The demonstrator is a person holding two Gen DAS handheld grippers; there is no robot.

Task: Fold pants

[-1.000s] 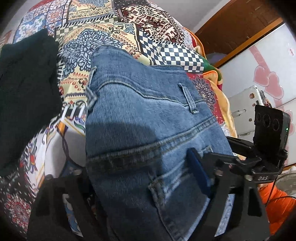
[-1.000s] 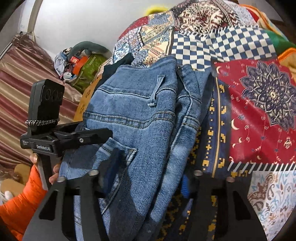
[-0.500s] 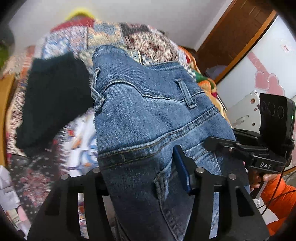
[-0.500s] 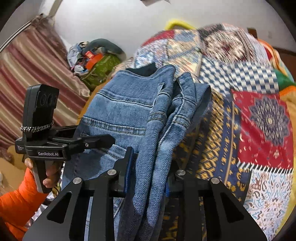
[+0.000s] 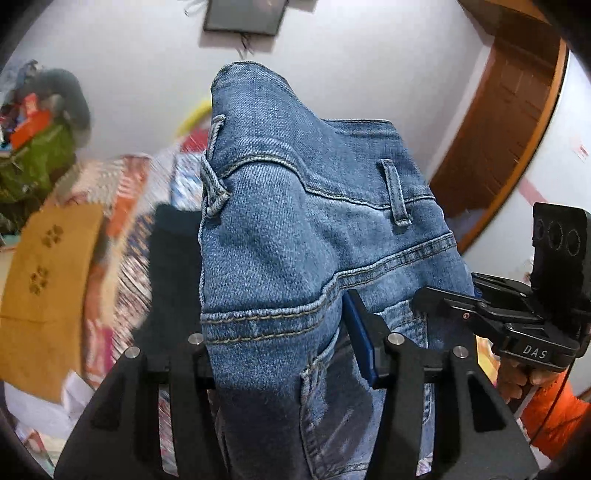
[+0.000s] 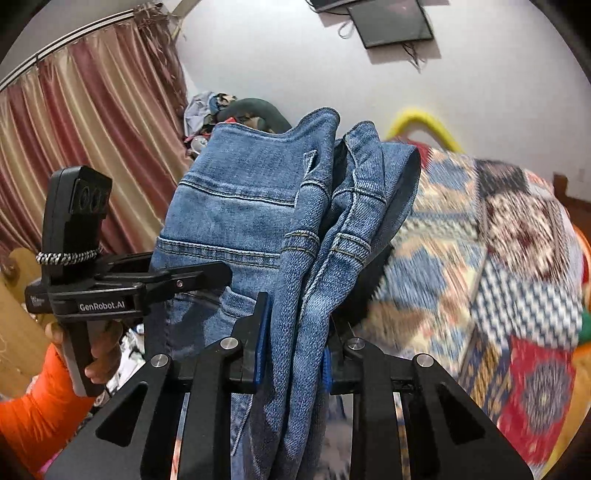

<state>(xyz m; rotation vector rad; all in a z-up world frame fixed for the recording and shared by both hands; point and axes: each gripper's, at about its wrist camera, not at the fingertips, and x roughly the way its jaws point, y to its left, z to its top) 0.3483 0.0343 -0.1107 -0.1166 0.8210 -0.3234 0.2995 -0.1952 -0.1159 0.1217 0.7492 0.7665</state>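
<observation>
White wall fills the upper half of both views, with a dark wall-mounted screen [image 6: 391, 22] at the top, striped curtains [image 6: 92, 147] at the left of the right wrist view and a wooden door [image 5: 506, 140] at the right of the left wrist view; below lies a bed under a patchwork bedspread [image 6: 517, 258], motion-blurred. The jeans [image 5: 303, 236] hang in the air above that bed, waistband up, their long axis running down out of the bottom of both frames. The left gripper [image 5: 277, 358] has its jaws pinching the denim just under the yoke seam, near a back pocket, with the fabric rising straight ahead of it. The right gripper [image 6: 295, 350] has its jaws pressed on a bunched side edge of several layers, so the pants sit directly between both jaws and neither hand is nearer. Each gripper shows beside the other, held by a hand in an orange sleeve [image 6: 33, 413]. The cloth is mid-blue washed denim, stiff enough to stand in a peak, with tan double stitching and a belt loop [image 5: 395, 192]. A dark garment [image 5: 173, 280] lies on the bed, lower left. My judgement: the coming move depends on laying the hanging length flat along the bedspread.
</observation>
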